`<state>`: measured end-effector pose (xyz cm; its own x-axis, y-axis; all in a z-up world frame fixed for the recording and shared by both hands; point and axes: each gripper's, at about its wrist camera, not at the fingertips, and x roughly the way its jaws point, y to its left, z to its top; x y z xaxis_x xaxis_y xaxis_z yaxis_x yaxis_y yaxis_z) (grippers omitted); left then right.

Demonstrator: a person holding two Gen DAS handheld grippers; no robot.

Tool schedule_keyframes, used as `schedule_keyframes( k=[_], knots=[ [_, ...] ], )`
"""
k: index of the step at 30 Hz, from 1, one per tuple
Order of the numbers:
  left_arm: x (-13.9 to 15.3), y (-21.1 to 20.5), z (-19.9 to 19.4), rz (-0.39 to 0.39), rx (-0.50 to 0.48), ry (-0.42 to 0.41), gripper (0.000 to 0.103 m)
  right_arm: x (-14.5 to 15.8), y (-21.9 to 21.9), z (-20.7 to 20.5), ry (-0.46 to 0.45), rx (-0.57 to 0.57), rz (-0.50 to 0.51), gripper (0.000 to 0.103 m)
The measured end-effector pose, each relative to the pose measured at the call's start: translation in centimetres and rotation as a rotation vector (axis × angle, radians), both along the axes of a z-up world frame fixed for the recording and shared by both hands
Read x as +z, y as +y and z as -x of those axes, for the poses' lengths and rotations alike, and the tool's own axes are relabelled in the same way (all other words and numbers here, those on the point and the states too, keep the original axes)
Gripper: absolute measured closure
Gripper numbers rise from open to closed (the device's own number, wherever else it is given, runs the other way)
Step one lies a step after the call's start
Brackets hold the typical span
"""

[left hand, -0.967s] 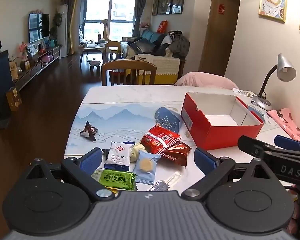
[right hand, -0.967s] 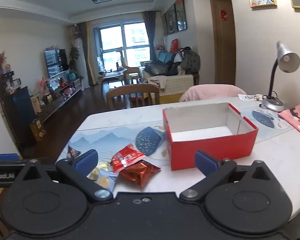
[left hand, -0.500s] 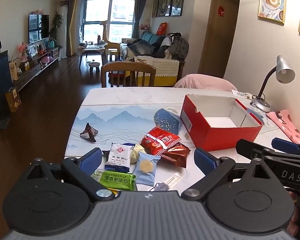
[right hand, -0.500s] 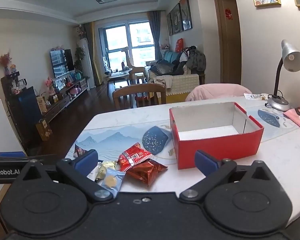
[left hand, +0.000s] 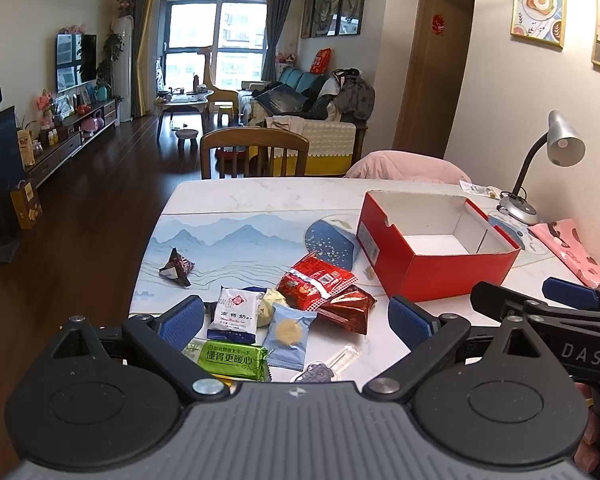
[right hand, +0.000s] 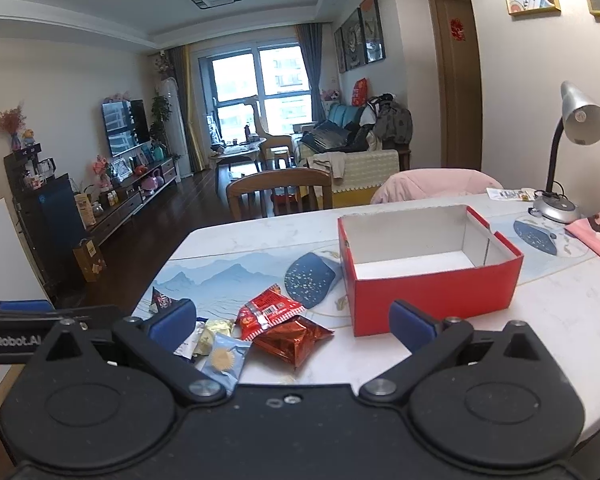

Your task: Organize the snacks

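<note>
Two handheld grippers poised low over a marble desk [left hand: 260, 196], left gripper [left hand: 296, 320] and right gripper [right hand: 292, 318] both with jaws spread wide and holding nothing. Loose snack packets heaped on the near left of the desk: green bar [left hand: 232, 358], white milk-candy pouch [left hand: 236, 312], pale blue wafer packet [left hand: 290, 334], red chip bags [left hand: 320, 282], directly ahead of the left jaws, the green bar's long axis lying crosswise. Empty red box [right hand: 432, 284] just right of the heap, squarely before the right jaws.
</note>
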<state>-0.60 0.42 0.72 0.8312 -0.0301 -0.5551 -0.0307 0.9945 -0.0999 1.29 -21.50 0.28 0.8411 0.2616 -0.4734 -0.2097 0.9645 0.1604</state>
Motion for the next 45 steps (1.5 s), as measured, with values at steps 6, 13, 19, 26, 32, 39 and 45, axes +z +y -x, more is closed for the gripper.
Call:
schedule_keyframes(
  k=[6, 13, 19, 26, 32, 39, 45],
  knots=[
    [0.1, -0.4, 0.9, -0.006, 0.001, -0.012, 0.004, 0.1, -0.4, 0.4, -0.001, 0.004, 0.002, 0.000],
    [0.2, -0.4, 1.2, -0.009, 0.007, -0.019, 0.004, 0.3, -0.4, 0.9, -0.013, 0.023, -0.002, 0.000],
    [0.5, -0.5, 1.6, -0.011, 0.009, -0.027, 0.004, 0.4, -0.5, 1.0, -0.027, 0.019, -0.004, 0.000],
    [0.5, -0.6, 1.5, -0.010, 0.000, -0.025, 0.004, 0.3, -0.7, 1.0, -0.017, -0.001, -0.006, 0.000],
    [0.6, -0.6, 1.5, -0.009, -0.003, -0.026, 0.004, 0.5, -0.4, 1.2, -0.025, 0.005, 0.008, 0.000],
    [0.6, -0.7, 1.6, -0.007, -0.003, -0.025, 0.004, 0.6, -0.3, 1.2, -0.007, 0.003, 0.012, 0.000],
    [0.6, -0.9, 1.6, -0.003, -0.012, -0.022, 0.004, 0.7, -0.3, 1.3, -0.021, 0.011, 0.017, 0.000]
  ],
)
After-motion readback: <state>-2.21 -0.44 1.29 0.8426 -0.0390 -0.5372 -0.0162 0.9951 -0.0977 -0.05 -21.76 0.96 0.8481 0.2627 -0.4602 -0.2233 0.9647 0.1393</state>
